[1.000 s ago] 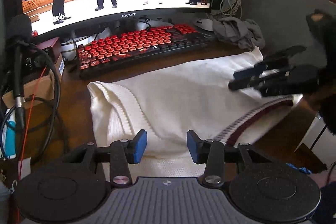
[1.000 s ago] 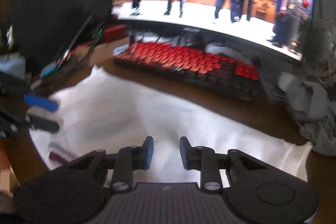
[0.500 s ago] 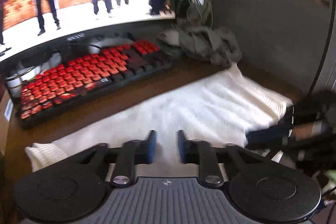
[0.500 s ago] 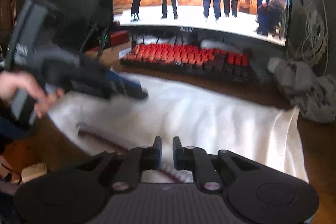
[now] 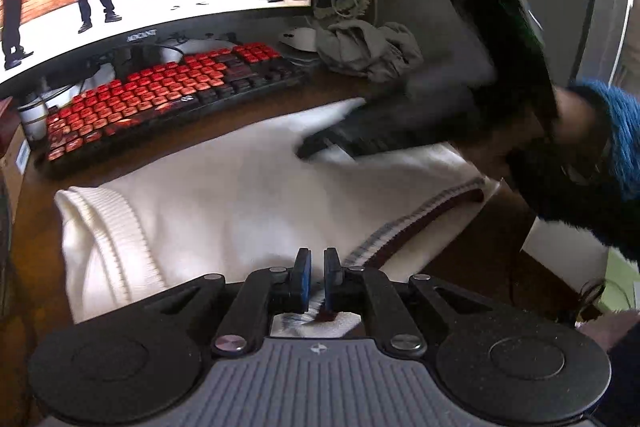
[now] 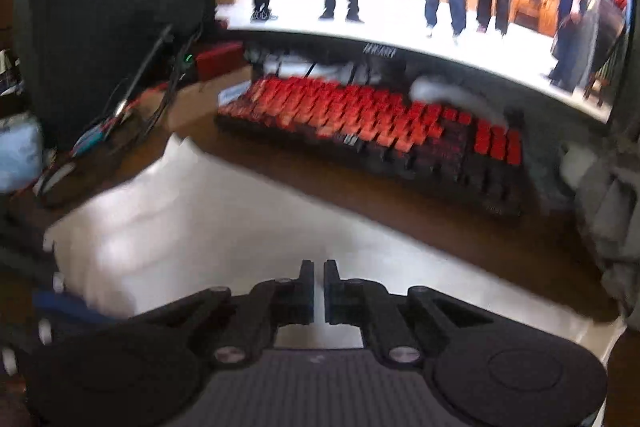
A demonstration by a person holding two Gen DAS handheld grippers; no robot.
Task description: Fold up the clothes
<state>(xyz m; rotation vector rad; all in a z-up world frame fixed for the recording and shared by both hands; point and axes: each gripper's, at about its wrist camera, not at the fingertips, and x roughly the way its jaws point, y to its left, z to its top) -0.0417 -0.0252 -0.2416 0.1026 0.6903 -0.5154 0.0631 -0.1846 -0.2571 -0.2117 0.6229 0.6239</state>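
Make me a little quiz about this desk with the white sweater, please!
1. True or false: the left hand-held gripper is shut on the sweater's striped hem.
2. What lies just behind the sweater? A) the keyboard B) a plate C) a shoe
3. Fill in: beside the keyboard's far end lies a crumpled ____ cloth.

Key: 1 true; 2 A; 3 grey.
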